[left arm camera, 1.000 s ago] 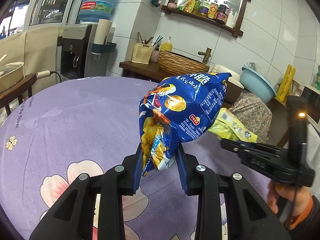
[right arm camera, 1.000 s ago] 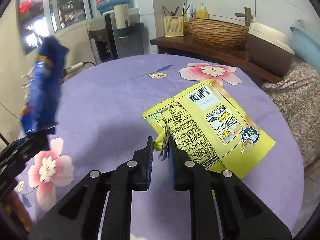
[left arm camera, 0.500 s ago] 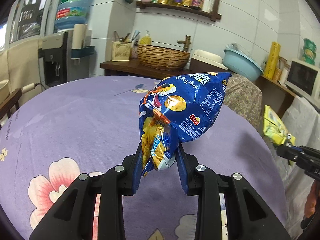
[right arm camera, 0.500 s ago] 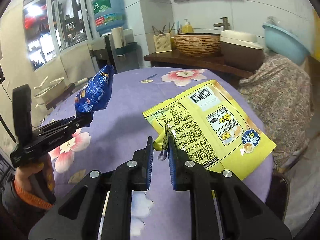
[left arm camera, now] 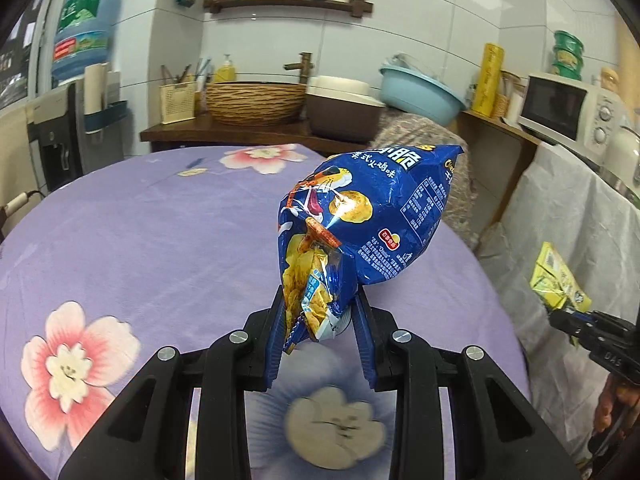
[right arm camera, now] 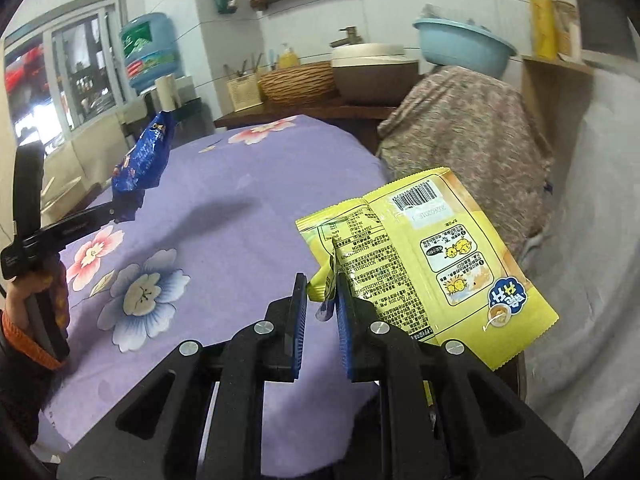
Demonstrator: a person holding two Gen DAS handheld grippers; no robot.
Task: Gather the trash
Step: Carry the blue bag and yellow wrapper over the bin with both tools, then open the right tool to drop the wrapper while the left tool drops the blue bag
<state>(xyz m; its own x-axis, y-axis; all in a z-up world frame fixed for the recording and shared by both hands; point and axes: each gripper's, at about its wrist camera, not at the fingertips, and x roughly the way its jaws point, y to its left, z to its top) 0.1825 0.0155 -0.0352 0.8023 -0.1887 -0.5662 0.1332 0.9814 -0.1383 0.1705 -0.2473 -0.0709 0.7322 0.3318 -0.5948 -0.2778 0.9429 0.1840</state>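
Both pieces of trash are now off the round surface (left arm camera: 140, 240) with its purple flowered cloth, and both hands have swung sideways toward its right-hand edge since a second ago. The left tool (left arm camera: 318, 322) is pinching the crumpled lower end of the puffy blue foil snack bag (left arm camera: 368, 216), which stands up above the jaws clear of the cloth, exactly as it sat a second ago; what has changed in the left wrist view is the background, which has slid from the water dispenser side round to the white microwave oven (left arm camera: 568, 108) and the white-draped furniture beside the surface. The right tool (right arm camera: 322, 280) is pressed together on a folded corner of the flat yellow plastic snack wrapper (right arm camera: 432, 256), and that wrapper, which a second ago hung over the middle of the cloth, now hangs past the rim of the surface, in front of the brown patterned cover (right arm camera: 472, 136) and the pale drape. The person's hand (right arm camera: 28, 292) with an orange cuff carries the left tool along behind. My judgement is that picking up is finished and the carry to a bin is under way, though no bin shows in either view yet.
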